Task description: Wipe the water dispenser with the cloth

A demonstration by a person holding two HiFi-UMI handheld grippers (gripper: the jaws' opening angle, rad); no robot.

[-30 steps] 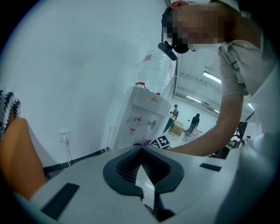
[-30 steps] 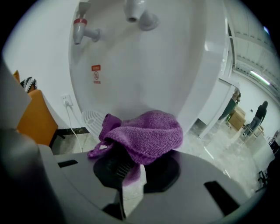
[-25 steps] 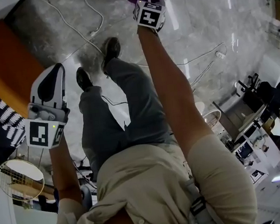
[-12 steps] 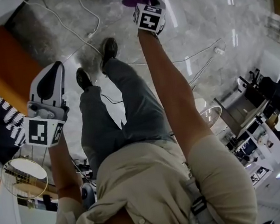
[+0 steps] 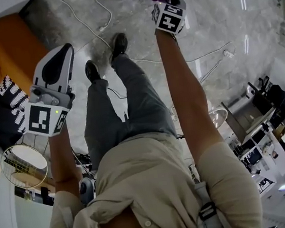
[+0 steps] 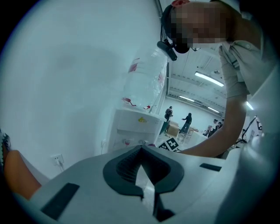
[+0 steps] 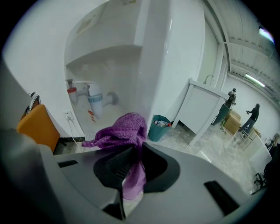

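Over the last second the right gripper has shifted sideways along the white water dispenser, so wiping seems under way. Its fingers clench the purple cloth, a crumpled knit bunched beside the tap recess. The left gripper hangs back, its fingers closed on nothing.

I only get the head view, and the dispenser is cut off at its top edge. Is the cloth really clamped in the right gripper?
Observer: Yes. The right gripper has its jaws shut on the purple cloth, which bunches above them.
Operator: What is it facing?
Observer: The tap recess of the water dispenser, where the blue tap shows beyond the cloth.
Operator: And the other one?
Observer: The left gripper has its jaws together, nothing between them.
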